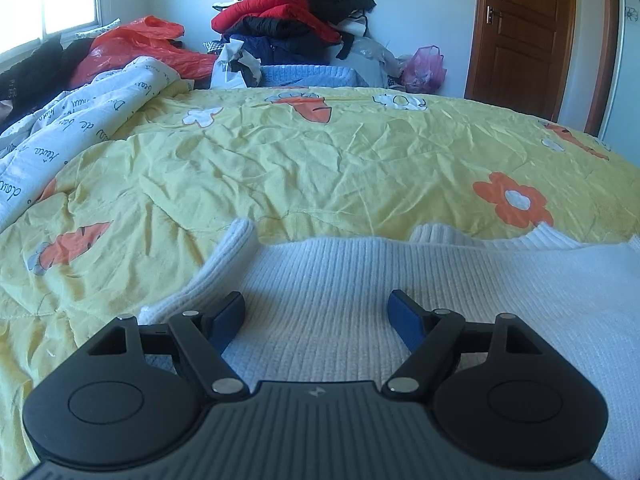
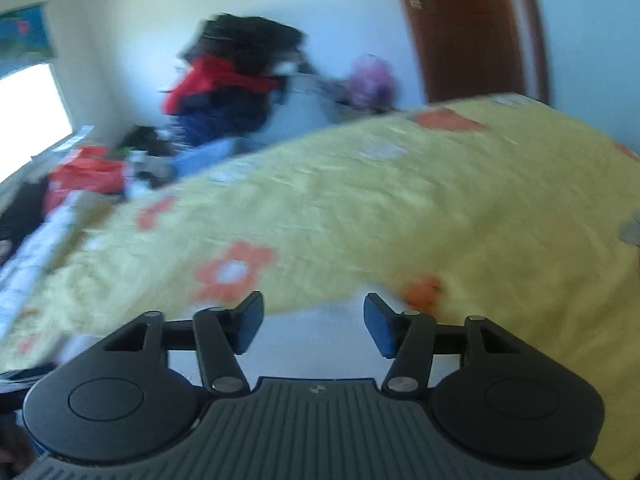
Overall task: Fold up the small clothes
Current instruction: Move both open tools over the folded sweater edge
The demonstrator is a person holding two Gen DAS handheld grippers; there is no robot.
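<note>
Left to right: rumpled white quilt with script print on the far left of the bed, then the yellow crinkled bedspread with orange flower and carrot prints, then a brown wooden door at the right wall. A heap of red, black and navy jackets sits beyond the bed.

Left gripper: jaws spread wide, holding nothing. Right gripper: jaws also apart, empty; that view is badly motion-blurred.

The white ribbed knit sweater lies flat on the near edge of the bedspread, directly under and ahead of the left tongs. One sleeve angles out just beside the left finger. In the right view only a pale strip shows between and below the fingers, probably the same sweater, too blurred to say for certain.

Risks, as I judge them: the thick knit could bunch when pinched, so the jaws take two layers or snag bedspread with it. The right hand looks to be moving fast, so a grab there could miss the hem. The stray sleeve could drag and skew a fold.
</note>
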